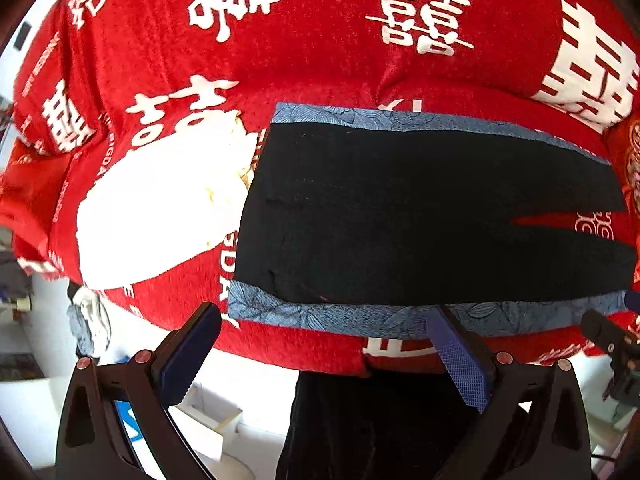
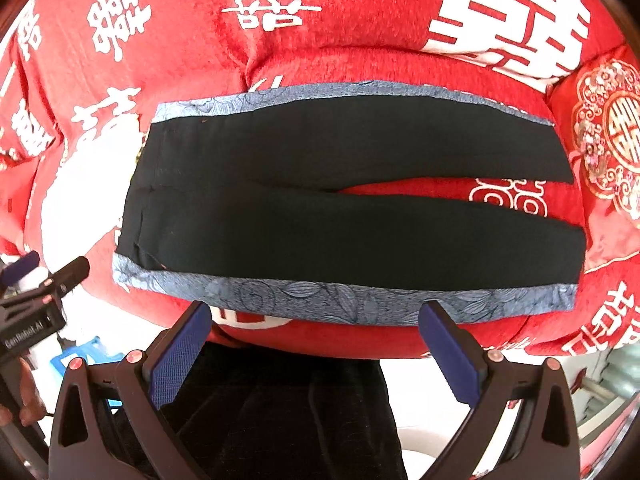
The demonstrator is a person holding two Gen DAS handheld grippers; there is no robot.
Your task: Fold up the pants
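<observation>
The pants (image 2: 352, 200) lie flat across the red bedspread (image 2: 340, 40), black with a blue patterned stripe (image 2: 320, 300) down each outer side. The waist is to my left and the two legs run off to my right, parting near the cuffs so a wedge of red shows between them. Nothing is folded yet, as far as I can judge; this looks like the start.

What worries me is the soft, puffy cover underneath. If I pinch too deep at the near stripe I will likely catch the bedspread along with the pants and drag both. If I take only the top layer of cloth, the leg could peel open rather than fold over cleanly. And if my two claws lift unevenly, the near leg could land crooked on the far one, with the stripes out of line.

My right claw (image 2: 316, 344) hangs just short of the near striped edge, about the middle of the near leg, its fingers spread wide with nothing between them. My left claw (image 1: 324, 344) is likewise spread and empty, at the same edge near the waist end; one finger tip overlaps the stripe in its view, though I cannot tell if it touches. A white patch (image 1: 160, 208) of the cover's print lies beside the waistband, and a red cushion (image 2: 608, 140) sits past the cuffs.
</observation>
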